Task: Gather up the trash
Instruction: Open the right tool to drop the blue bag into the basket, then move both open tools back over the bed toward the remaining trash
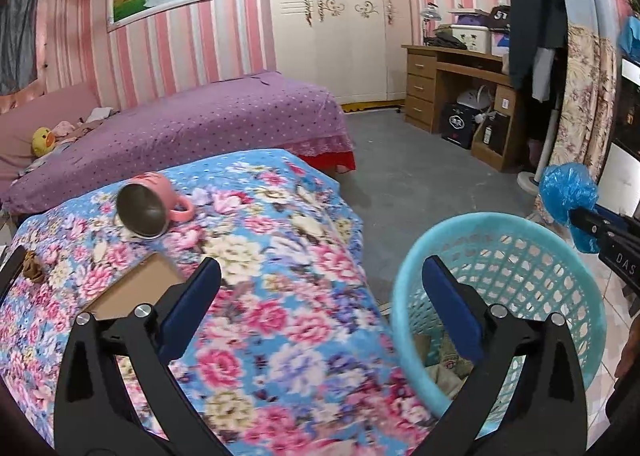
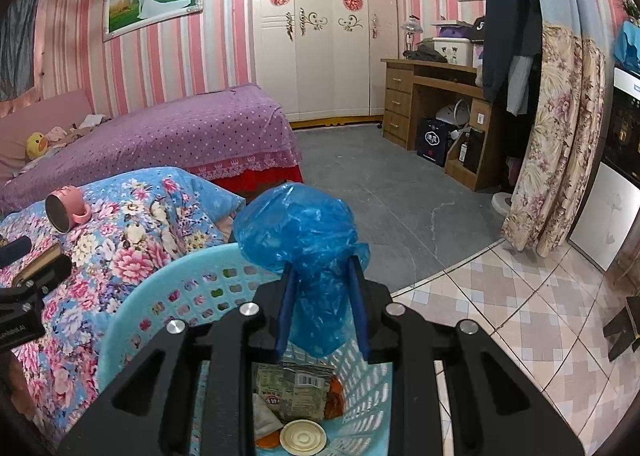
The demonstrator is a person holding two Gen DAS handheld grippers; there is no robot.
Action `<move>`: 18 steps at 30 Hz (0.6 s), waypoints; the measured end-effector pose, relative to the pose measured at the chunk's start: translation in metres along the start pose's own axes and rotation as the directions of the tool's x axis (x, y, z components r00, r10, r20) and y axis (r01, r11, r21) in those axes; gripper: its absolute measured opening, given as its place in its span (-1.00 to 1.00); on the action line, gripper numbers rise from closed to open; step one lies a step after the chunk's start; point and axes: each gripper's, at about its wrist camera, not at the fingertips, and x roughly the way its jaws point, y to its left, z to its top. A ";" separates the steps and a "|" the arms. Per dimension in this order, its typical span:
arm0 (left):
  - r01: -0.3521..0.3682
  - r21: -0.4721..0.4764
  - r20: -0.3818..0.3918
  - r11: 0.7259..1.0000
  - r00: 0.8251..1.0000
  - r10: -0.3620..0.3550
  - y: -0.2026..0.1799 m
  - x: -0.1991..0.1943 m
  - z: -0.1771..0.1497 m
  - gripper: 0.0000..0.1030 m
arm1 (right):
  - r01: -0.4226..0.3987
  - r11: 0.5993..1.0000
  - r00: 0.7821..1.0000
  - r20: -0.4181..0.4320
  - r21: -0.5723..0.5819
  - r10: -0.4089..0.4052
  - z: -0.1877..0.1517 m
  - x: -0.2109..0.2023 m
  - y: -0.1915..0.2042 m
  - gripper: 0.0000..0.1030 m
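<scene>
My right gripper (image 2: 322, 268) is shut on a crumpled blue plastic bag (image 2: 300, 228) and holds it over the turquoise plastic basket (image 2: 160, 288). The basket holds wrappers, a round lid and other trash (image 2: 296, 396). In the left wrist view the bag (image 1: 566, 192) and the right gripper (image 1: 584, 222) show at the right, above the basket's rim (image 1: 496, 220). My left gripper (image 1: 320, 276) is open and empty, above the edge of the floral cloth (image 1: 280, 296), next to the basket.
A pink mug (image 1: 152, 204) lies on its side on the floral cloth. A brown flat box (image 1: 136, 292) and a small brown scrap (image 1: 32, 266) lie near it. A purple bed (image 1: 200, 116), a wooden desk (image 1: 452, 84) and a hanging curtain (image 1: 584, 96) stand beyond.
</scene>
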 end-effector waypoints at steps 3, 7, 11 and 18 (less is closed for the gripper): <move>-0.004 -0.023 0.002 1.000 1.000 0.004 0.013 -0.005 0.002 0.89 | 0.009 1.000 1.000 0.011 -0.002 -0.009 0.000 -0.002 0.006 0.12; -0.027 -0.030 0.020 0.999 0.999 0.027 0.030 -0.013 0.004 0.89 | 0.028 1.000 0.999 0.027 0.002 -0.028 0.003 -0.005 0.013 0.48; -0.041 -0.043 0.027 0.998 0.999 0.043 0.044 -0.019 0.004 0.89 | 0.050 0.999 0.998 0.030 0.013 -0.051 0.003 -0.004 0.017 0.77; -0.075 -0.051 0.030 0.996 0.997 0.077 0.072 -0.027 0.003 0.89 | 0.082 0.996 0.996 0.028 0.045 -0.084 0.008 -0.003 0.029 0.91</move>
